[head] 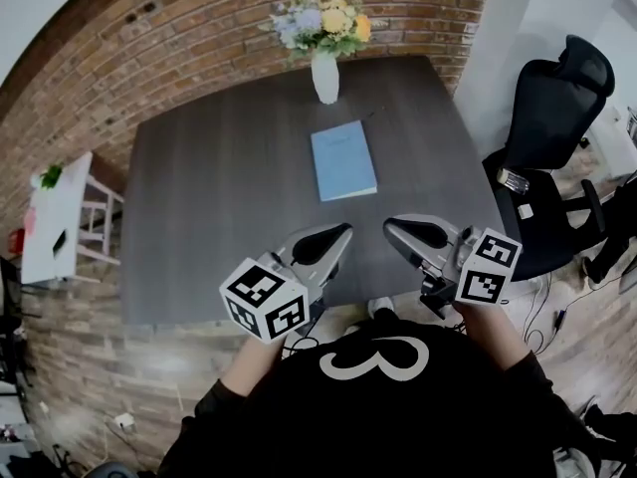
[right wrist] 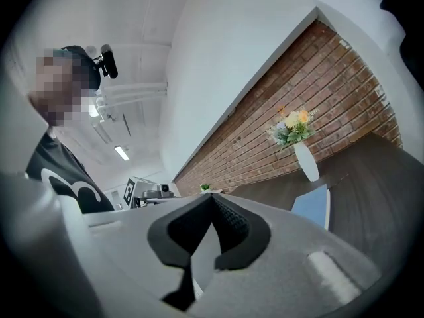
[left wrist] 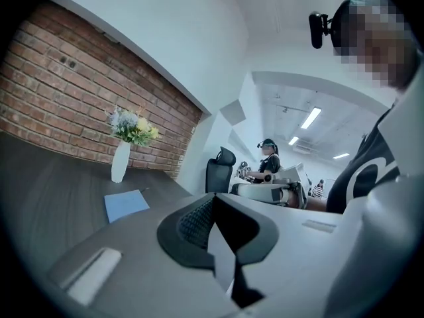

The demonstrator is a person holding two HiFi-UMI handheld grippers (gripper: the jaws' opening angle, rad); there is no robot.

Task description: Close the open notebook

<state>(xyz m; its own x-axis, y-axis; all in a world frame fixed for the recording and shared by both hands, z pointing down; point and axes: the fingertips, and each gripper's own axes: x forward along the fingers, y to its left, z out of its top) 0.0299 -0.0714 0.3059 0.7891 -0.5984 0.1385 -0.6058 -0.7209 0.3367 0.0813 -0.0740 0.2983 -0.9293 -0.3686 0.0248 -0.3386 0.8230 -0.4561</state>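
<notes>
Fig.: head view, w/ both gripper views. Blue notebook (head: 343, 160) lies flat on the dark grey counter (head: 199, 217), cover up and shut, no pages showing. It sits right of the counter's centre line, long sides running toward the person.

Beyond the notebook's far short edge, near but apart from it, stands a white vase (head: 325, 76) of flowers (head: 323, 20), close to the counter's far edge and the brick wall (head: 199, 28).

On the notebook's near side, well apart from it, both grippers are held over the counter's near edge. Left claw (head: 343, 229) is clenched, pads tip to tip, nothing between them. Right claw (head: 390, 225) is likewise clenched and empty. Tips point toward the notebook, w/ a gap between the two.

Room: bare counter surface on all four sides of the notebook, widest to its left. Between the claws and the notebook's near edge the counter is bare.

Right of the notebook, past the counter's right edge, a black office chair (head: 557, 118). Far left, off the counter, a white side table (head: 60, 217).
</notes>
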